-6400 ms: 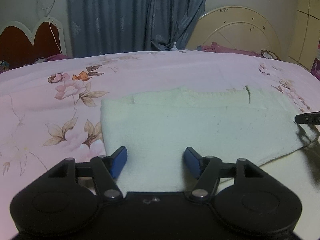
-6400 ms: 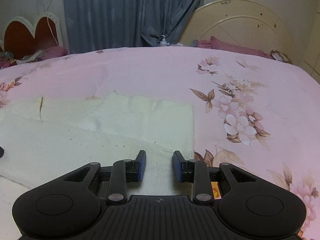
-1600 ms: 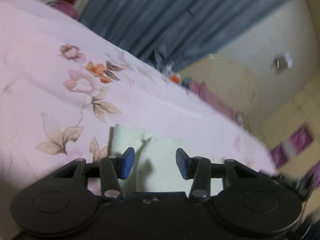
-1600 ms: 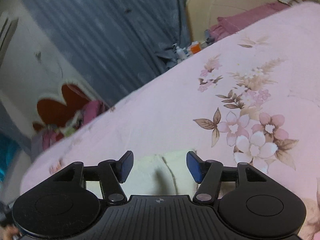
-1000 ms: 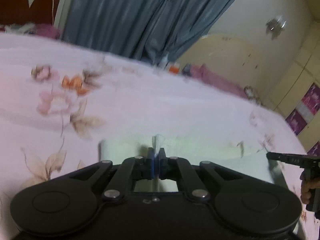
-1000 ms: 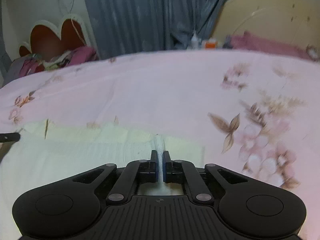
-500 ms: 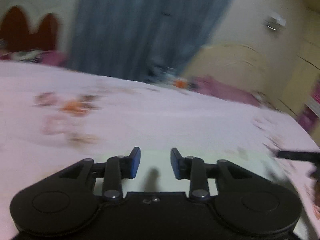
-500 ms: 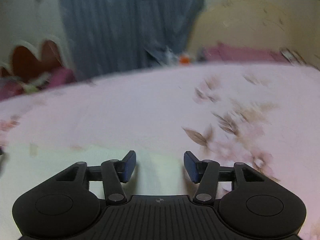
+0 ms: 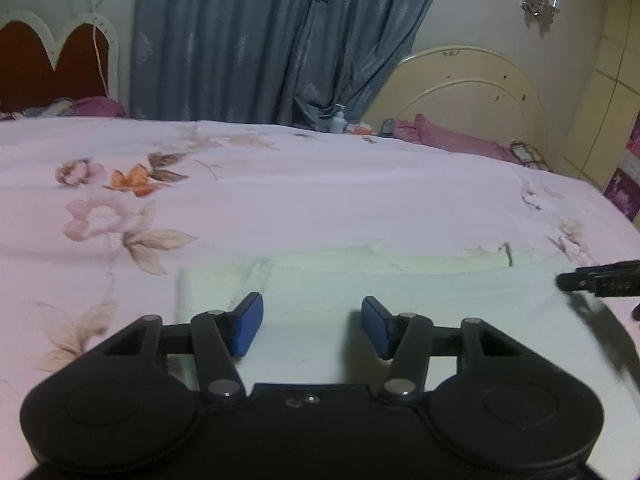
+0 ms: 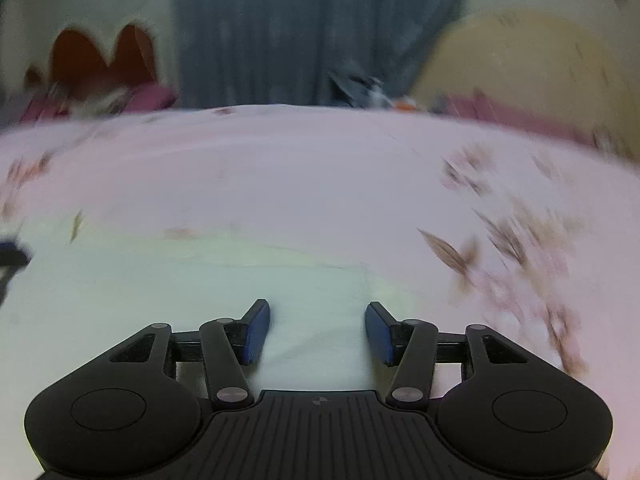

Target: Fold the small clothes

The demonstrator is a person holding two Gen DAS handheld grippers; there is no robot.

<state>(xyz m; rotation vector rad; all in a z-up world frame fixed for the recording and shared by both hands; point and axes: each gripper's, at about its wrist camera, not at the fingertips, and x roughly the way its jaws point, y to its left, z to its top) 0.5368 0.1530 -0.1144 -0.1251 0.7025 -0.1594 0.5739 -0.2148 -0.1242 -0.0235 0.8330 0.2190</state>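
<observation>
A pale cream garment (image 9: 400, 292) lies folded flat on the pink flowered bedspread (image 9: 280, 200). My left gripper (image 9: 312, 322) hovers over the garment's left end, its jaws opening, with only flat cloth below and nothing pinched. The blurred right wrist view shows the same garment (image 10: 160, 280), with my right gripper (image 10: 317, 326) open above its right end and nothing between the blue pads. The right gripper's black tip (image 9: 592, 280) shows at the right edge of the left wrist view.
Blue curtains (image 9: 260, 40) hang behind the bed. A red heart-shaped headboard (image 9: 48, 64) stands at the far left, a cream headboard (image 9: 472, 92) with pink bedding at the far right. Small bottles (image 9: 340, 124) sit at the bed's far edge.
A second ago both grippers were shut, each pinching a fold of the garment. Both have let go and stand open, and the cloth lies flat.
</observation>
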